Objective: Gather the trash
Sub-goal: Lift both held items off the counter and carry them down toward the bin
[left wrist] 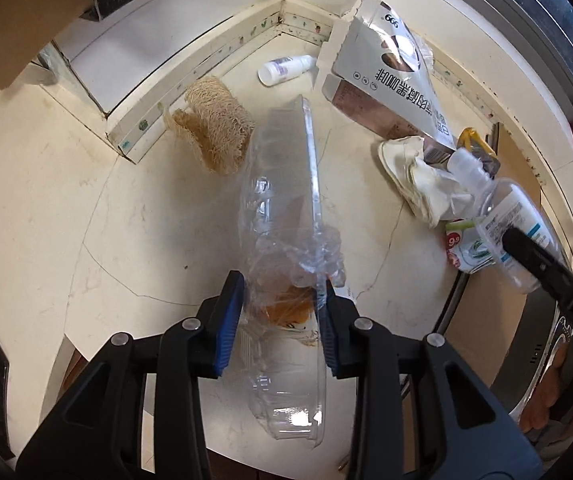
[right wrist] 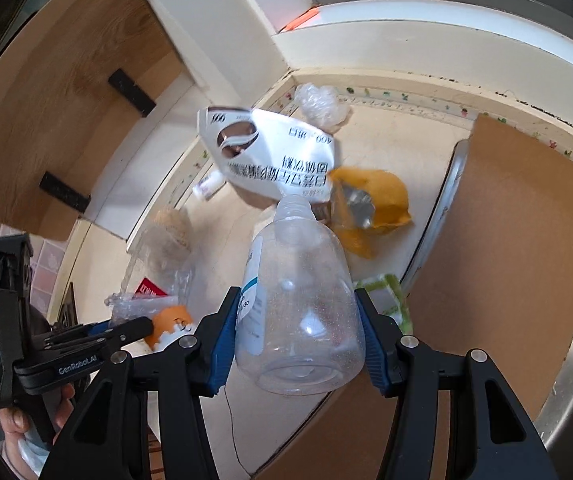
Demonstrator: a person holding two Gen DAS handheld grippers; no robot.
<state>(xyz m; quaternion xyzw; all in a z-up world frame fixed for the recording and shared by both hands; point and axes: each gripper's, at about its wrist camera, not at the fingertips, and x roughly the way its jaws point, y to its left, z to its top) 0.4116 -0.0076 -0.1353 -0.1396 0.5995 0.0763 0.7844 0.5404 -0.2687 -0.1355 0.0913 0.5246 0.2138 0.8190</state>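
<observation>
A cream countertop [left wrist: 46, 200] bears a loofah [left wrist: 210, 128], small white bottle [left wrist: 286, 69], torn carton [left wrist: 386, 80] and crumpled napkin [left wrist: 418, 180].

Two plastic bottles [left wrist: 514, 216] [left wrist: 286, 69], one clear tray [left wrist: 286, 208], one loofah [left wrist: 212, 128], one carton [left wrist: 390, 76].

bare counter [left wrist: 66, 200] left of loofah [left wrist: 210, 128]

Crumpled clear tray [left wrist: 286, 216] upright; clear bottle [right wrist: 298, 304] tilted, uncapped
</observation>
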